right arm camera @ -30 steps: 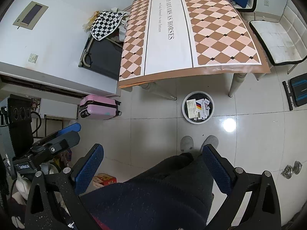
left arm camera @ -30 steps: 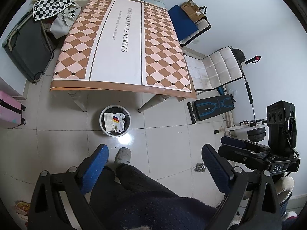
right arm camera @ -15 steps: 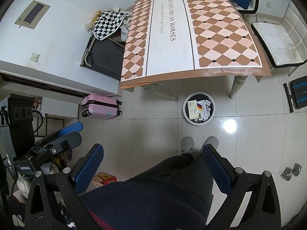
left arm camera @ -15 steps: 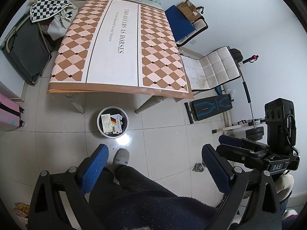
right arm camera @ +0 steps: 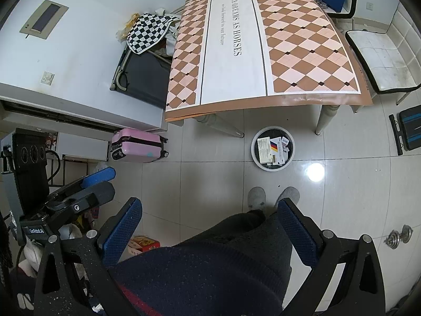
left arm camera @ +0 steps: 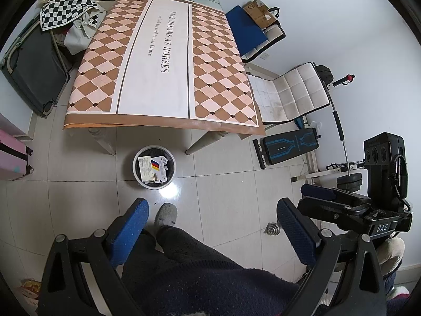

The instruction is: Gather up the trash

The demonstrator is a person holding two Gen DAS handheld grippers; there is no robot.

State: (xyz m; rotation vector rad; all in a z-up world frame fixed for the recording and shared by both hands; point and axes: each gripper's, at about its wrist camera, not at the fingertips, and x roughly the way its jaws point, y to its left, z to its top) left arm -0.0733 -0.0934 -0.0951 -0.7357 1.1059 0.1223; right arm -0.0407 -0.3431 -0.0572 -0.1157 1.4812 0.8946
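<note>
The left gripper (left arm camera: pixel 211 221) has a black frame with silver screws and blue textured pads (left arm camera: pixel 131 226); the right gripper (right arm camera: pixel 209 220) looks identical, its frame speckled with what may be dust; the person wears a dark knit top (left arm camera: pixel 210 284) and grey slippers (right arm camera: pixel 256 196).

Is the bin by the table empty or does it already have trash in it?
Not empty. The bin stands upright on the floor with several boxes and cartons lying inside. How deep the pile goes cannot be told.
</note>
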